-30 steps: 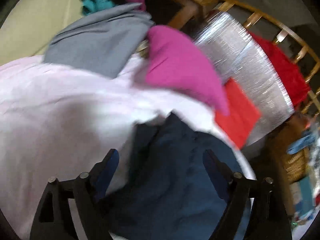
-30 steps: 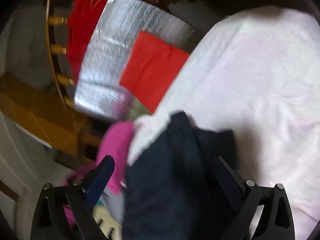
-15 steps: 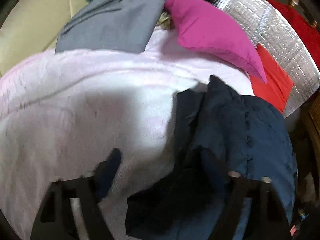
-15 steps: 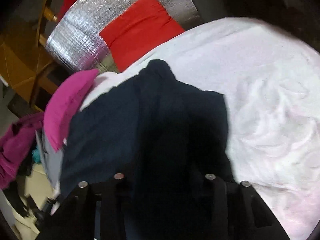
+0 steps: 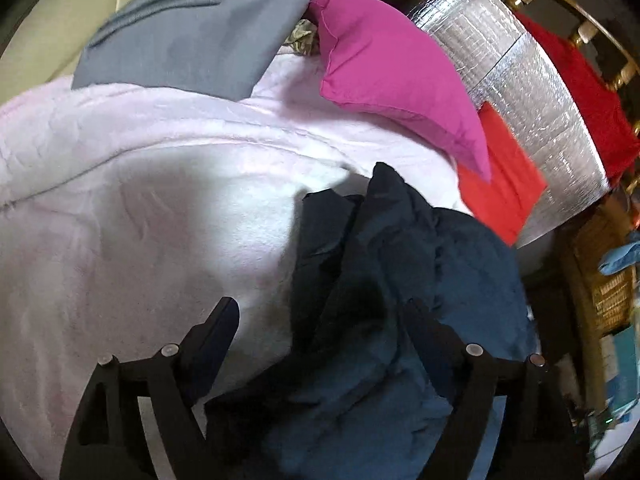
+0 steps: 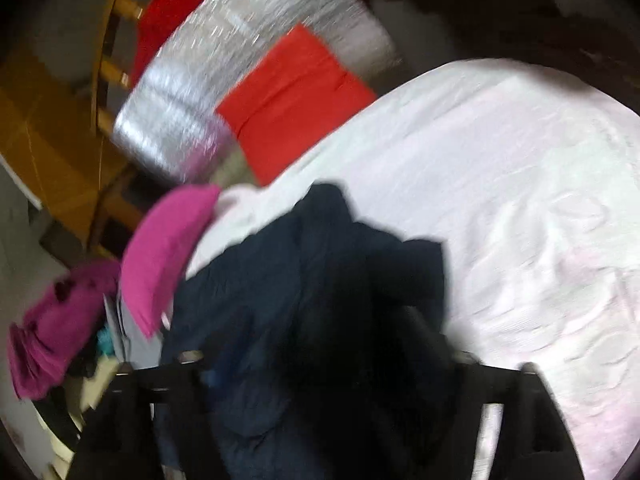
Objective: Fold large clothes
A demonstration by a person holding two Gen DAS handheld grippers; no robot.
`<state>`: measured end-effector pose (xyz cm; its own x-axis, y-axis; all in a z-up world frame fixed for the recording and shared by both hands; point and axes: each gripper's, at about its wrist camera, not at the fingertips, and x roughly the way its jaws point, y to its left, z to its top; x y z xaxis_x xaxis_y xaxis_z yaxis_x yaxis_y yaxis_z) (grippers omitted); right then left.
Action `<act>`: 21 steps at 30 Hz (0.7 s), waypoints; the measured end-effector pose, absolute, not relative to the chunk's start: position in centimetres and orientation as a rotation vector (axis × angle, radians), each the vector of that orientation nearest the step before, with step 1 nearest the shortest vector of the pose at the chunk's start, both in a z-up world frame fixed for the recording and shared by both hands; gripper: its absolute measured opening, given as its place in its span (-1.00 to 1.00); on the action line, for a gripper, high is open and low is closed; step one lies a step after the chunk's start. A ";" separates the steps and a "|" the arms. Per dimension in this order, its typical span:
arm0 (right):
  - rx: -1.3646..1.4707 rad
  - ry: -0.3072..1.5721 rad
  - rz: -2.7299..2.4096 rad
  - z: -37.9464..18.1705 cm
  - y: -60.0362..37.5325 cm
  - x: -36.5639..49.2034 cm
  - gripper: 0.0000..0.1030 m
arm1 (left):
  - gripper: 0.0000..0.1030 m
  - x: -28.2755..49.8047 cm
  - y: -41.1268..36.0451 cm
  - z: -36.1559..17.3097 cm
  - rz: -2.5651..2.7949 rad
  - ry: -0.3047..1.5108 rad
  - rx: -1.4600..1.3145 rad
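A dark navy garment lies bunched on a pale pink blanket. My left gripper is open, its fingers spread wide just above the garment's left part, holding nothing. In the right wrist view the same navy garment fills the middle, blurred. My right gripper hangs over it with fingers spread; the cloth hides the fingertips, and no grip on it shows.
A magenta cushion and a folded grey cloth lie at the blanket's far edge. A silver foil-covered surface holds a folded red cloth. A wooden chair back and wicker basket stand right.
Both grippers have shifted over the blanket and the navy garment now lies spread wider beneath them. The right wrist view swung and is blurred with motion.
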<state>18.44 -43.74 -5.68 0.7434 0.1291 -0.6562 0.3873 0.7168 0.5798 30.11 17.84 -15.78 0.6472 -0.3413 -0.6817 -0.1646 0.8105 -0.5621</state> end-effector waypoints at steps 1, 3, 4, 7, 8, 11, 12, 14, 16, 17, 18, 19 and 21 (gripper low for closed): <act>0.816 0.753 -0.152 -6.3 -44.8 18.3 0.59 | 0.71 30.2 17.7 -15.8 -0.110 0.891 -0.637; 0.893 0.784 -0.114 -8.0 -46.2 18.4 0.59 | 0.76 30.9 17.4 -16.6 -0.124 0.942 -0.638; 0.914 0.796 -0.090 -8.5 -46.4 18.7 0.59 | 0.76 31.4 17.3 -17.3 -0.136 0.977 -0.654; 0.928 0.870 -0.050 -10.5 -46.5 19.8 0.59 | 0.81 31.9 17.1 -18.1 -0.146 0.998 -0.677; 0.922 0.906 -0.051 -11.4 -46.4 20.4 0.59 | 0.83 32.0 16.9 -18.1 -0.151 0.999 -0.672; 0.921 0.938 -0.027 -12.7 -45.4 21.5 0.59 | 0.84 32.3 16.7 -18.2 -0.180 1.003 -0.688; 0.923 0.932 -0.004 -12.7 -45.1 21.7 0.57 | 0.84 32.5 16.4 -18.3 -0.211 1.006 -0.699; 0.886 0.961 0.019 -12.5 -43.5 22.5 0.44 | 0.83 32.9 15.8 -18.5 -0.293 1.018 -0.725; 0.783 0.989 0.017 -12.0 -41.6 23.5 0.31 | 0.83 33.1 14.7 -18.5 -0.359 1.021 -0.728; 0.726 0.995 -0.004 -11.9 -41.0 23.8 0.28 | 0.82 33.1 14.2 -18.5 -0.354 1.019 -0.698; 0.678 1.001 -0.020 -11.9 -40.7 23.9 0.26 | 0.69 33.1 13.7 -18.4 -0.342 1.016 -0.662; 0.668 1.002 -0.027 -12.0 -40.5 24.0 0.23 | 0.63 33.2 13.4 -18.5 -0.337 1.016 -0.644; 0.687 0.993 -0.046 -11.9 -40.6 23.8 0.15 | 0.33 33.3 13.5 -18.4 -0.331 1.008 -0.665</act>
<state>23.80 -40.62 -11.92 0.5631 0.2656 -0.7825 0.3375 0.7904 0.5112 33.28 13.49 -18.43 0.5071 -0.5449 -0.6679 -0.0423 0.7582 -0.6506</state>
